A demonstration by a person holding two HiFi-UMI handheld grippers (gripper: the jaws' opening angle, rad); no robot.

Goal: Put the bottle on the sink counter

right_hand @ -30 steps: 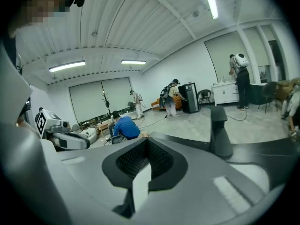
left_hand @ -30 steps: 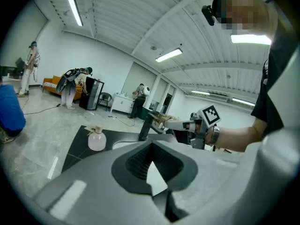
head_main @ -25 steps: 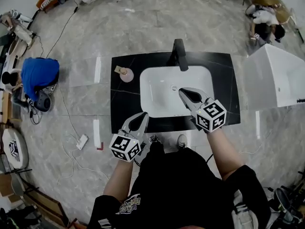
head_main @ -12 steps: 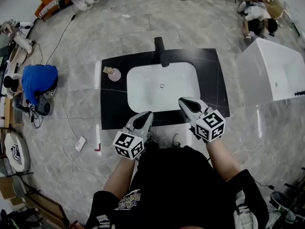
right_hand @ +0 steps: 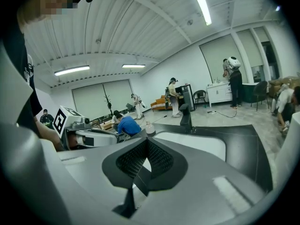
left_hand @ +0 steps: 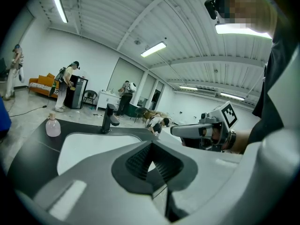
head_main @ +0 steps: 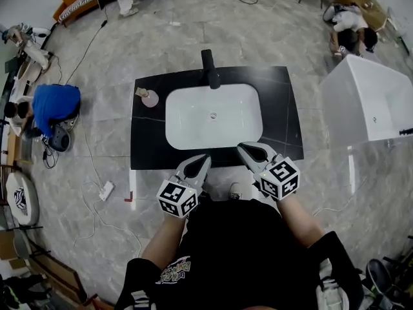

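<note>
A small pink bottle [head_main: 149,98] with a pale cap stands upright on the black sink counter [head_main: 279,108], at its far left corner beside the white basin [head_main: 213,131]. A black faucet [head_main: 208,69] rises behind the basin. My left gripper [head_main: 200,161] and right gripper [head_main: 248,150] hover at the counter's front edge, both shut and holding nothing, well apart from the bottle. The left gripper view shows the bottle [left_hand: 52,125] far to the left, the faucet [left_hand: 108,118] and my right gripper [left_hand: 206,130]. In the right gripper view the bottle [right_hand: 150,128] stands beyond my shut jaws.
A white bathtub [head_main: 371,102] stands right of the counter. A person in blue [head_main: 55,105] crouches on the floor at the left, with cables and a power strip [head_main: 106,190] nearby. More people are at the back of the room.
Both grippers have drawn back from over the basin to the counter's front edge, the right one furthest. The bottle has stayed in place on the counter.
</note>
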